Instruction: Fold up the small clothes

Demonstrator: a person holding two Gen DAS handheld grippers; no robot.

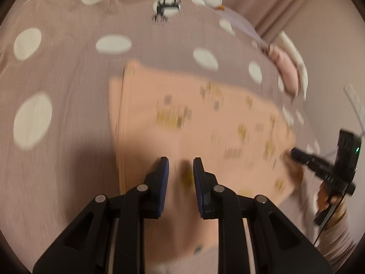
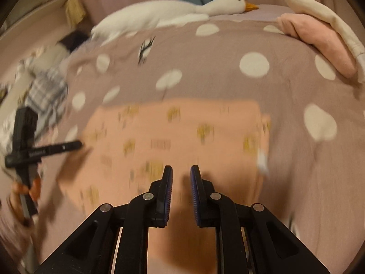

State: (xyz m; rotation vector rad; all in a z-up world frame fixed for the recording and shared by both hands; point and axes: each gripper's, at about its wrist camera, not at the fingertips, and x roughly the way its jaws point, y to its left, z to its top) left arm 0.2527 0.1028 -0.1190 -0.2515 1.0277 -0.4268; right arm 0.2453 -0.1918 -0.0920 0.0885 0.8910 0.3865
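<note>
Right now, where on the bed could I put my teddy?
Bare spotted mauve bedspread lies between the peach printed garment and the white plush goose. The far right corner is crowded with folded pink and cream clothes.

The left claw (image 1: 181, 161) hovers with a narrow gap over the peach garment (image 1: 194, 125) on the dotted bedspread (image 1: 68, 68).

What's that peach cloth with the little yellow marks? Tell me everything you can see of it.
The peach garment looks like soft, thin fabric printed with small yellow and grey motifs, blurred here. It lies flat, folded into a rough rectangle, on the dotted mauve bedspread. A seamed edge runs down one side. Neither tool visibly grips it.
</note>
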